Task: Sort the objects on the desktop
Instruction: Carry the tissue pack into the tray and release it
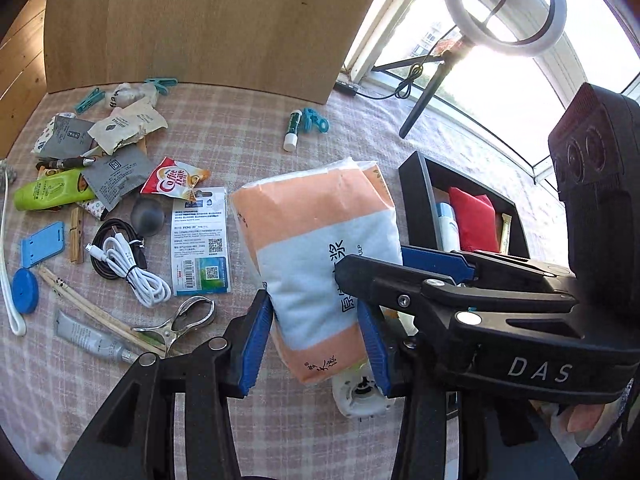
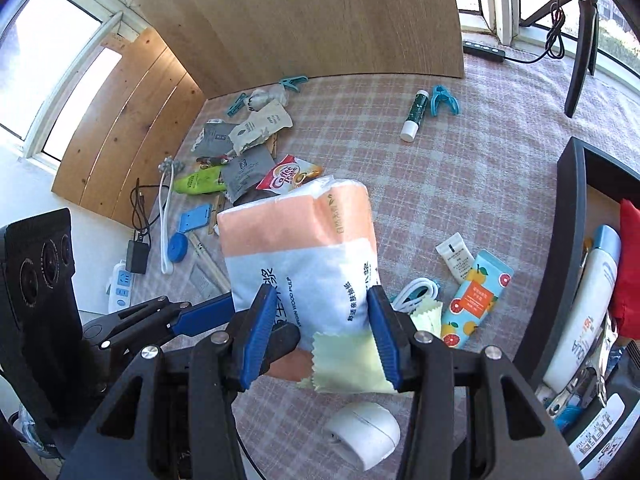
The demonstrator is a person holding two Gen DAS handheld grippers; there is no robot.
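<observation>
A soft tissue pack [image 1: 320, 240], orange and pale blue with printed text, hangs tilted above the checked tablecloth [image 1: 248, 128]. My left gripper [image 1: 314, 344] is shut on its near end, a blue pad on each side. From the right, the right gripper's black finger [image 1: 360, 276] presses the pack's side. In the right wrist view the same pack [image 2: 300, 248] sits between my right gripper's [image 2: 320, 336] blue pads, which are shut on it. A pale yellow sachet [image 2: 348, 364] lies against the pack's near end. The left gripper's finger [image 2: 192, 316] comes in from the left.
A black box [image 1: 416, 200] to the right holds a red pouch [image 1: 472, 216] and a white tube [image 2: 580, 312]. Loose clutter lies left: cables [image 1: 128, 264], sachets, green tube [image 1: 52, 192], metal clip [image 1: 180, 320]. A white round object [image 2: 364, 436] sits below the pack. A glue stick [image 2: 414, 116] lies farther back.
</observation>
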